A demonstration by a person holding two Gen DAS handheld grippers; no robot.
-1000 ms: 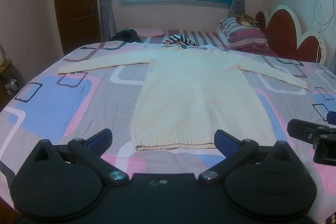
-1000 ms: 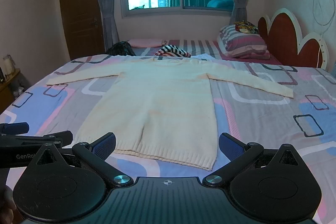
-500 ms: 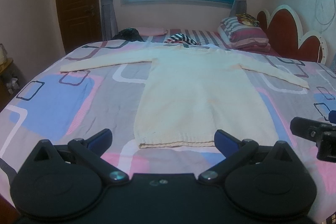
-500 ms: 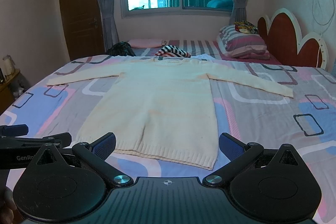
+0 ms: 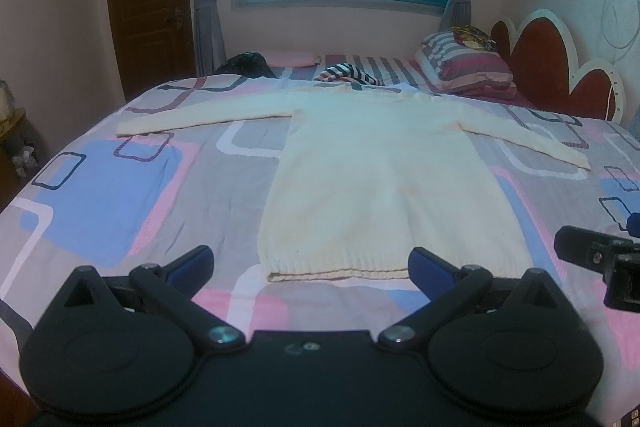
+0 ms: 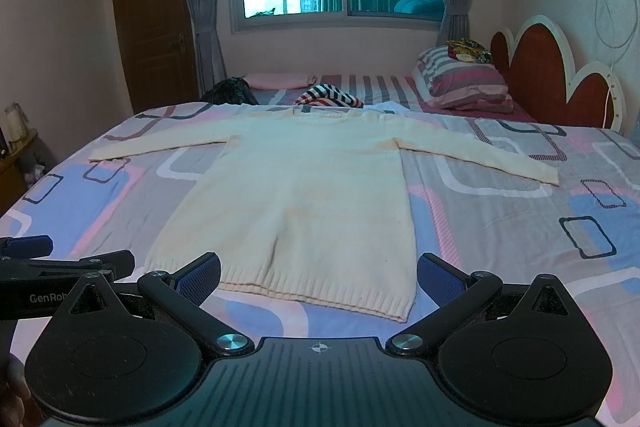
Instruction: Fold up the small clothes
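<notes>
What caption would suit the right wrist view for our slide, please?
Open right gripper poised before a cream knitted long-sleeved sweater spread flat on the patterned bedspread.

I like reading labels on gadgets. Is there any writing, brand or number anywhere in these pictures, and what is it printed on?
"GenRob": white letters, cut off by the right one's body, on the side of the left gripper, seen in the right wrist view.
No other text is readable: the cream sweater, patterned bedspread and walls show none.
</notes>
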